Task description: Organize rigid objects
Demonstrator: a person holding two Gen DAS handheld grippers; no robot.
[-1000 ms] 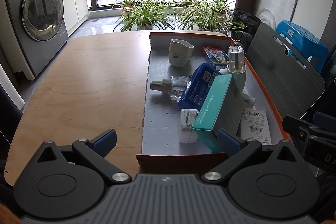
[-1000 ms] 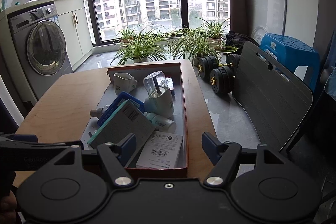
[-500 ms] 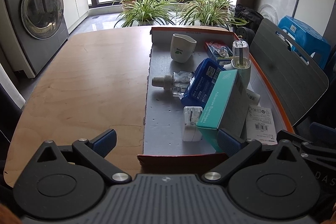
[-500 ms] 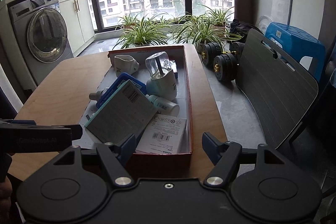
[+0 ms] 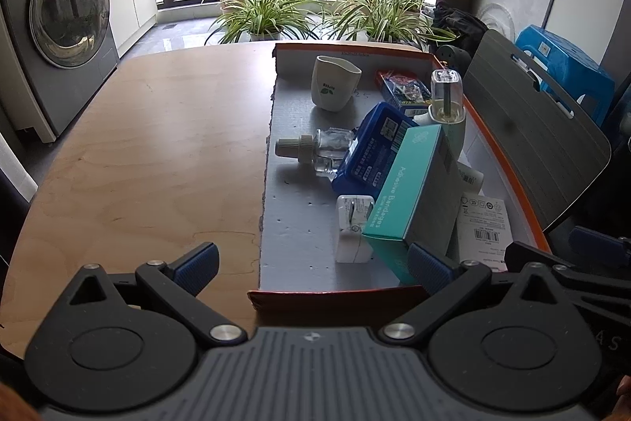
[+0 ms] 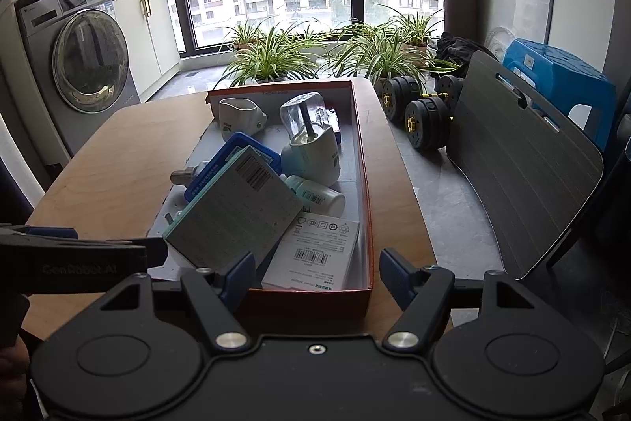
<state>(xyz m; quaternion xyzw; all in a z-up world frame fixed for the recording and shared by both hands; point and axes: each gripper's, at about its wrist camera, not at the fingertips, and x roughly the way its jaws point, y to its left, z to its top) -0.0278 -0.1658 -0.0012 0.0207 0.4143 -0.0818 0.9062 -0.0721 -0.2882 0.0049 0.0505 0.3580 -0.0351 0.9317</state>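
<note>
While the teal box [image 5: 414,196] leans tilted on the pile in the tray [image 5: 501,160], both grippers [image 5: 313,263] [image 6: 313,275] hang wide open, empty. Whatever you grip, square your jaws across flat faces.

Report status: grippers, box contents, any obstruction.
Left gripper and right gripper open, empty. Orange box cluttered; teal bandage box leaning on blue box. Nothing blocking.

A shallow cardboard box [image 5: 501,152] sits on the right half of the wooden table [image 5: 157,145]. In it, a cup [image 5: 334,87] stands at the far end, a small bottle [image 5: 315,148] lies on its side behind a charger plug [image 5: 353,223], and the bandage box [image 5: 418,200] leans tilted to their right. Potted plants [image 6: 276,58] line the window beyond
</note>
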